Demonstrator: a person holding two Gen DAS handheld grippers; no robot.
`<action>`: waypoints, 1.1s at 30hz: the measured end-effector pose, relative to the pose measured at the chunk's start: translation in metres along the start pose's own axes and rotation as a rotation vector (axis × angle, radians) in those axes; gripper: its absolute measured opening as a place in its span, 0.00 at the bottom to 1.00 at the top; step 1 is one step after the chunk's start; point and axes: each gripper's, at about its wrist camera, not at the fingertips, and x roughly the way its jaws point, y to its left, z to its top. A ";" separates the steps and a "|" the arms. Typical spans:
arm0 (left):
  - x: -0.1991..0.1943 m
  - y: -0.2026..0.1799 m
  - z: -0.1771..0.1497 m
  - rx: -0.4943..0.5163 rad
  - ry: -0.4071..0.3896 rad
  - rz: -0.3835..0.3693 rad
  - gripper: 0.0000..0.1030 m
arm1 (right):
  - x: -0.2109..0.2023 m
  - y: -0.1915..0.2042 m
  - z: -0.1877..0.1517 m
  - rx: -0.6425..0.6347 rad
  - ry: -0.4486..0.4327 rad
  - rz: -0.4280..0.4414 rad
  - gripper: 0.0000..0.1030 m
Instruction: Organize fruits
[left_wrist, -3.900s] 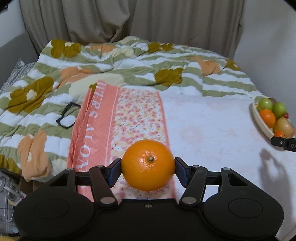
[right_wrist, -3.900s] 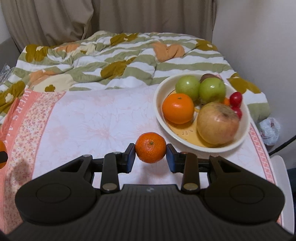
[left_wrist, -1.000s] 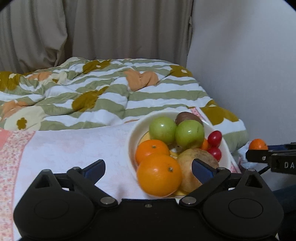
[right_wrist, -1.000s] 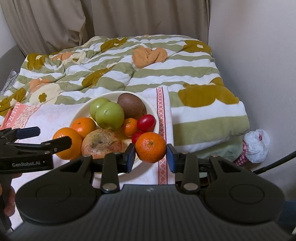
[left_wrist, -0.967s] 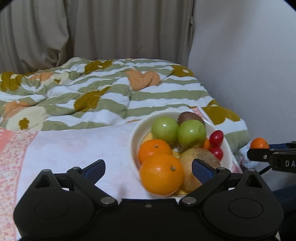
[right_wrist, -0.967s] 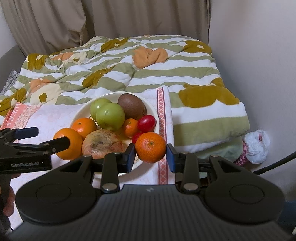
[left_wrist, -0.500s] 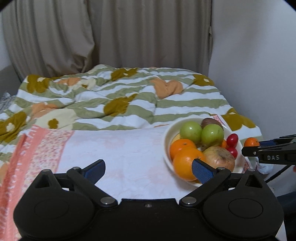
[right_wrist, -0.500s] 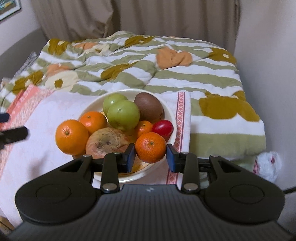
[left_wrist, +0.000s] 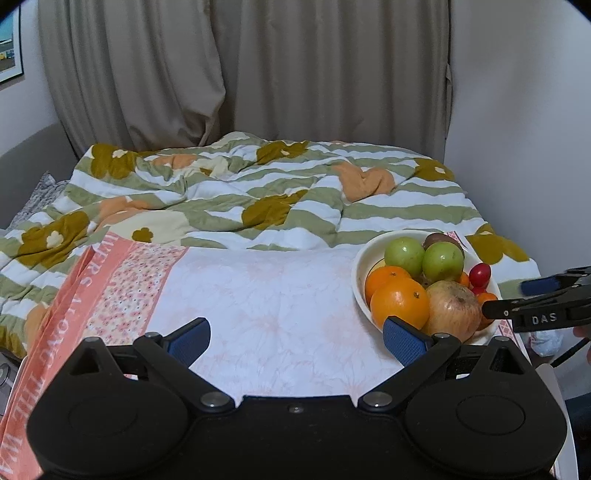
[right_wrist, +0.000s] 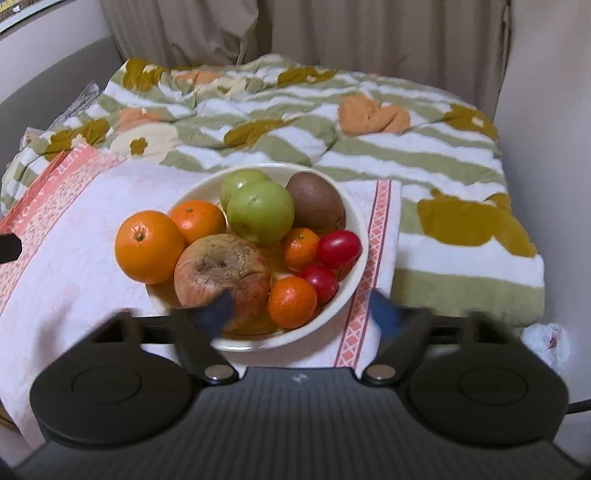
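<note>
1. Right wrist view: the right claw (right_wrist: 301, 308) hangs over the near rim of the bowl (right_wrist: 356, 218), its jaws opening wide and blurred by that motion. The small mandarin (right_wrist: 291, 302) lies in the bowl between the spreading pads, apparently free of both and resting against the blemished apple (right_wrist: 221, 275) and a cherry tomato (right_wrist: 319, 282).
2. Step in hand, as judged: release of the mandarin into the bowl. The next move calls for drawing the right claw back and upward without nudging the fruit or the rim.
3. Bowl contents: a large orange (right_wrist: 147, 245) at the left rim, a second orange (right_wrist: 197, 220), two green apples (right_wrist: 260, 214), a kiwi (right_wrist: 316, 205), another small mandarin (right_wrist: 301, 248) and a second tomato (right_wrist: 339, 249). The bowl stands on a pale floral cloth (right_wrist: 92, 206) spread over the bed.
4. Left wrist view: the left claw (left_wrist: 295, 334) is spread wide and empty above the cloth, well left of the bowl (left_wrist: 360, 258); the right claw (left_wrist: 517, 297) enters from the right edge.
5. No loose fruit shows on the cloth, so the task appears nearly complete.
</note>
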 end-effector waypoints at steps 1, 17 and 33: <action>-0.002 -0.001 -0.001 -0.002 -0.003 0.002 0.99 | -0.003 0.001 -0.001 -0.003 -0.020 -0.003 1.00; -0.066 0.009 -0.001 -0.025 -0.054 0.005 0.99 | -0.082 0.045 0.017 -0.028 -0.104 -0.023 1.00; -0.123 0.088 0.001 -0.005 -0.074 -0.041 1.00 | -0.169 0.143 0.006 0.148 -0.067 -0.164 1.00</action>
